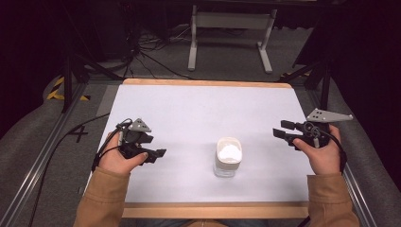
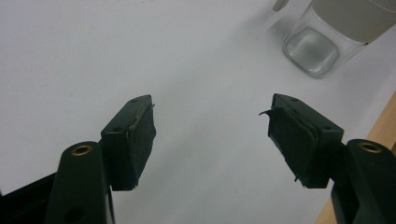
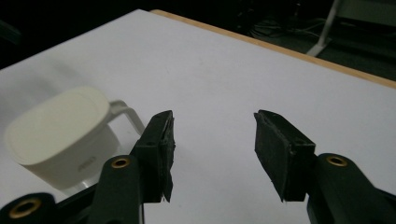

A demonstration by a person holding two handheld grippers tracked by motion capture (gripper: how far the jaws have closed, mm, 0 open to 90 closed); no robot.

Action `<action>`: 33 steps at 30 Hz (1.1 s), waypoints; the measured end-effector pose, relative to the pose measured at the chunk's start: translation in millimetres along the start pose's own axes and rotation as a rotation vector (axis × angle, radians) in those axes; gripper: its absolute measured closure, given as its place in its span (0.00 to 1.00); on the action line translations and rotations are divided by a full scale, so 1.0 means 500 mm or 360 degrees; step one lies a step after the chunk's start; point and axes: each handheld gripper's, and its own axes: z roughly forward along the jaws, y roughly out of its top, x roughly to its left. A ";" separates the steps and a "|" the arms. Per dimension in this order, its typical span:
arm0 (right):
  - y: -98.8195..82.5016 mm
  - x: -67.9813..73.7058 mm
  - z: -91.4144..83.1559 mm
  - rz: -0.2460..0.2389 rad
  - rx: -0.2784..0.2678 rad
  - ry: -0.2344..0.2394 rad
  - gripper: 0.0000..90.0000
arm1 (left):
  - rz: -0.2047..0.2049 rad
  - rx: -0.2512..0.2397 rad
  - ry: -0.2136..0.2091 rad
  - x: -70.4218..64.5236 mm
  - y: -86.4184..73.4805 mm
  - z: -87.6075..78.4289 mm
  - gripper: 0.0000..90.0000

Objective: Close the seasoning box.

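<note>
A clear jar (image 1: pixel 228 163) with a white lid (image 1: pixel 229 151) is seen standing upright on the white table (image 1: pixel 189 109), toward 6 o'clock of its centre. The left gripper (image 1: pixel 158 153) is held at the jar's 9 o'clock, its jaws spread wide with nothing between them. The right gripper (image 1: pixel 279 130) is held at 2 o'clock of the jar, likewise wide apart and empty. Both are kept well apart from the jar.
</note>
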 end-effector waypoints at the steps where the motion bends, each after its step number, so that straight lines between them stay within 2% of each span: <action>1: -0.004 -0.004 0.000 0.0011 0.0022 -0.0018 0.53 | -0.0005 -0.0005 0.0001 0.001 0.000 0.003 0.36; 9: -0.042 -0.042 0.017 0.0064 0.0189 -0.0175 0.50 | -0.0007 0.0010 0.0000 0.009 0.002 0.012 0.36; 11: -0.052 -0.049 0.024 0.0108 0.0239 -0.0178 0.49 | -0.0008 0.0016 0.0004 0.011 0.004 0.016 0.36; 15: -0.067 -0.058 0.037 0.0114 0.0307 -0.0191 0.49 | -0.0001 0.0030 -0.0006 0.011 0.008 0.021 0.36; 16: -0.080 -0.063 0.048 0.0121 0.0359 -0.0189 0.48 | -0.0004 0.0027 -0.0009 0.011 0.008 0.023 0.36; 19: -0.092 -0.065 0.061 0.0155 0.0417 -0.0160 0.50 | 0.0014 0.0022 -0.0011 0.012 0.011 0.027 0.36; 25: -0.111 -0.065 0.084 0.0175 0.0487 -0.0099 0.52 | 0.0015 0.0037 -0.0020 0.011 0.016 0.032 0.36; 26: -0.115 -0.064 0.090 0.0174 0.0509 -0.0095 0.53 | 0.0031 0.0035 -0.0017 0.012 0.017 0.033 0.36; 28: -0.120 -0.062 0.098 0.0164 0.0544 -0.0093 0.54 | 0.0021 0.0031 -0.0028 0.010 0.017 0.034 0.36; 33: -0.116 -0.054 0.098 0.0153 0.0520 -0.0057 0.56 | 0.0038 0.0035 -0.0029 0.009 0.021 0.035 0.36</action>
